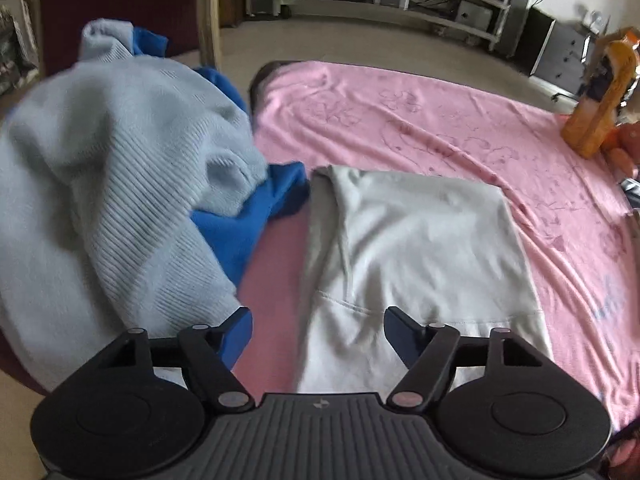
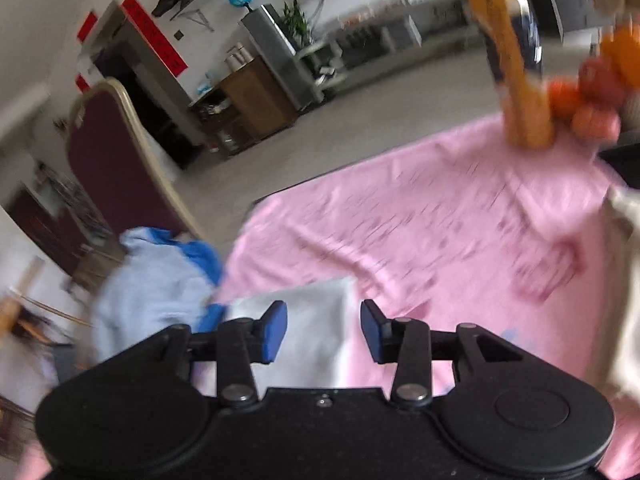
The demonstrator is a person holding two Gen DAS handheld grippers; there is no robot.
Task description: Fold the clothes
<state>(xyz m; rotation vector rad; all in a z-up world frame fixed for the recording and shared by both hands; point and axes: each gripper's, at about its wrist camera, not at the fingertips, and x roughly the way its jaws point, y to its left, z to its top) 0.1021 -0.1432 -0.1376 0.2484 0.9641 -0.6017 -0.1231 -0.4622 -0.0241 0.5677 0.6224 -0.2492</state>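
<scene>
Hovering spread: left hand-held gripper (image 1: pixel 318 330) over grey garment (image 1: pixel 416 252); right hand-held gripper (image 2: pixel 324 330) likewise.

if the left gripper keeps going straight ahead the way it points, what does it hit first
Most likely the folded grey garment: it lies directly ahead between the open jaws of the left gripper, on the pink sheet. Height above it is unclear.

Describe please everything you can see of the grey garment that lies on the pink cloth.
The grey garment is a pale grey piece of soft, smooth-looking fabric, lying flat and folded into a rough rectangle on the pink cloth. A curved seam crosses its near part, and a fold with a darker edge runs along its left side. Its far left corner meets the blue garment. No gripper holds it; the open left gripper hovers over its near end.
</scene>
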